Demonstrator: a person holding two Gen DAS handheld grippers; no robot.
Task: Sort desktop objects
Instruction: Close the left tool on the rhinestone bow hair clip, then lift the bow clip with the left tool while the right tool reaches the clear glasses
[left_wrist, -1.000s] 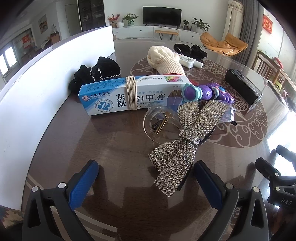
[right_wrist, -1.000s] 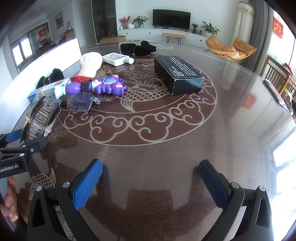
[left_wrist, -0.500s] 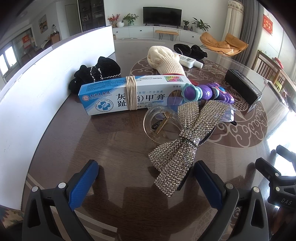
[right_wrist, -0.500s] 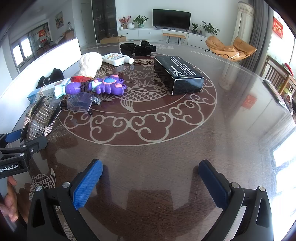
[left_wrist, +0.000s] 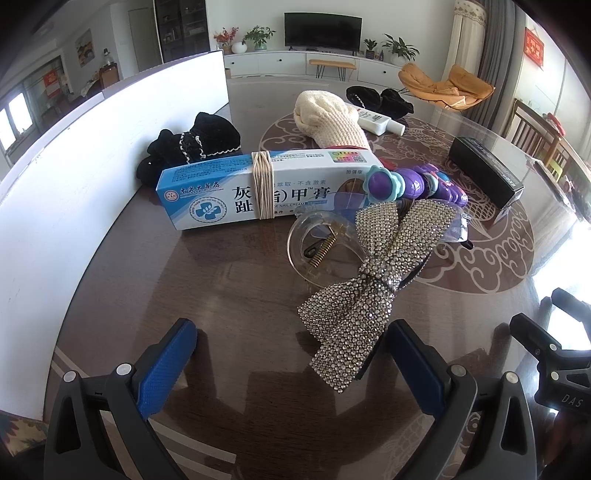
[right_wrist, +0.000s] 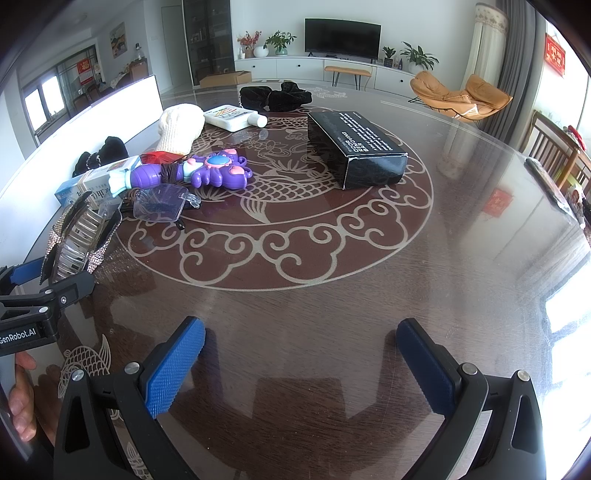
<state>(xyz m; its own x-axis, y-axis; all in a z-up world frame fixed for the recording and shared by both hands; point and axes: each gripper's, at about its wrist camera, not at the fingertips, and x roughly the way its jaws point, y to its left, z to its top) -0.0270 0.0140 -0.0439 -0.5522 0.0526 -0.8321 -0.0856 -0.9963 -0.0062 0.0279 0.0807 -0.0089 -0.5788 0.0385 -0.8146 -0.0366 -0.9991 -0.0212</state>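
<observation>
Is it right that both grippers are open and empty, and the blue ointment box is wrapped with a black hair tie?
Not quite. The band around the blue ointment box is beige, not black, as the left wrist view shows. The left gripper and right gripper are indeed open and empty.

Both wrist views sit low over the table (right_wrist: 461, 240) facing the far TV wall — sharing the rhinestone bow (left_wrist: 369, 284).
</observation>
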